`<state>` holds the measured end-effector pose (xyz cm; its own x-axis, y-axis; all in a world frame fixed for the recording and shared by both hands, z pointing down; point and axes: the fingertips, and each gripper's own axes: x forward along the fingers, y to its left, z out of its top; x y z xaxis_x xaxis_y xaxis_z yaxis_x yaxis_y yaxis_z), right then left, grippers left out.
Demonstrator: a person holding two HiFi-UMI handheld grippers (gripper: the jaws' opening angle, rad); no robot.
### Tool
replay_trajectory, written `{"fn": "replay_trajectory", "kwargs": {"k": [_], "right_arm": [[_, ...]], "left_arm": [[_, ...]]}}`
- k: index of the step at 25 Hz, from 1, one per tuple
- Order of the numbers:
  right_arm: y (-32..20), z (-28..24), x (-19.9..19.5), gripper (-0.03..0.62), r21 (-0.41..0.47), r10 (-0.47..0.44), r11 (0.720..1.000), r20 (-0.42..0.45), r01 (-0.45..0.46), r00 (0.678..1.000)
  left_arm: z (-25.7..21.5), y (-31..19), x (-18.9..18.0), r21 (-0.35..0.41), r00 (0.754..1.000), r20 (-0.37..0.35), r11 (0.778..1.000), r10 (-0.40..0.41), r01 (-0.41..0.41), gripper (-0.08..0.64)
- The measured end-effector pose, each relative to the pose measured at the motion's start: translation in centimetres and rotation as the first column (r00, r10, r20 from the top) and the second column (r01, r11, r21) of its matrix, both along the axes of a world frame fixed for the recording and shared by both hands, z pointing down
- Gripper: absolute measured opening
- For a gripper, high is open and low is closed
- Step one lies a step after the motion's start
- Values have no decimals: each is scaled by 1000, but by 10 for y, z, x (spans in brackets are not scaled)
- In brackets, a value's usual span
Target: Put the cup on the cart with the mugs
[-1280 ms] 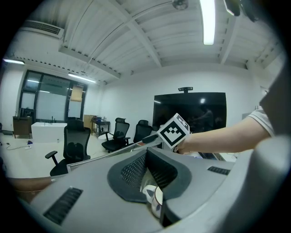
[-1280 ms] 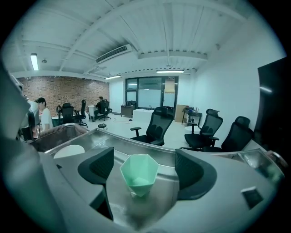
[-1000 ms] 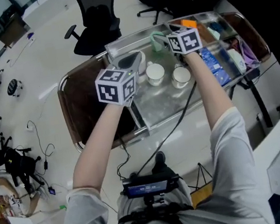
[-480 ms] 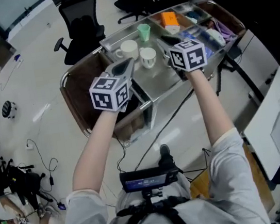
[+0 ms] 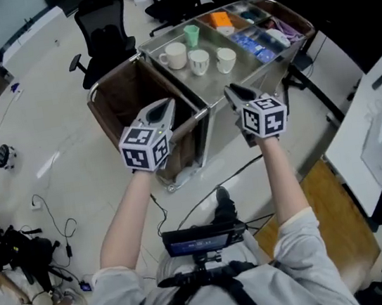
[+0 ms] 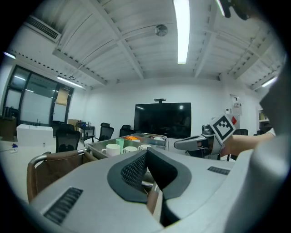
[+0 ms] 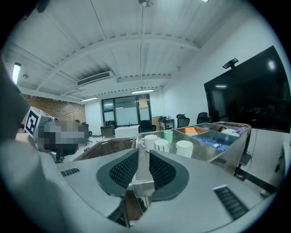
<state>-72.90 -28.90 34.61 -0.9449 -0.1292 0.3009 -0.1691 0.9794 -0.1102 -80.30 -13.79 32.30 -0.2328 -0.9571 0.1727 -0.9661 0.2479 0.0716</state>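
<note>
Both claws have backed way off the cart (image 5: 253, 69) vs a sec ago. Back then the right claw (image 5: 233, 92) was in among the mugs. Now the cart sits up at the far end of the head view and both arms are pulled in toward the body. That claw also went from wide to nearly closed: thin slit betw the pads, nothing in it. The left claw (image 5: 165, 106) has its pads together, also empty.

The cup (image 5: 226, 59) is prob the white one at the right end of the row (tbh they look alike). It's on the cart's metal tray, just beside another white cup (image 5: 198, 60), w/ the handled mug (image 5: 175, 55) next along and a green cup (image 5: 192, 34) behind. So imo the job looks done already.

Key relation if anything else needs doing: the cup is ahead of and beyond both claws, well apart from them, and the right claw is the nearer one. In the right gripper view it sits a bit right of the jaws' line. It stands upright, mouth up, long axis vertical. Can't tell if it has a handle, so no idea which way one would point. Any re-grab would mean reaching fwd and opening up first.
</note>
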Motion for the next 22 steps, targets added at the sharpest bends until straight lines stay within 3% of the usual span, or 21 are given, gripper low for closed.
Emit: {"fn": "replay_trajectory", "kwargs": {"k": [10, 22], "right_arm": [[39, 35, 99, 35, 5, 112, 994, -41, -112, 993], [54, 81, 154, 6, -56, 133, 989, -71, -137, 989]], "left_arm": [[36, 65, 57, -54, 1000, 2, 998, -19, 20, 3], [81, 110, 89, -91, 991, -45, 989, -123, 118, 3]]}}
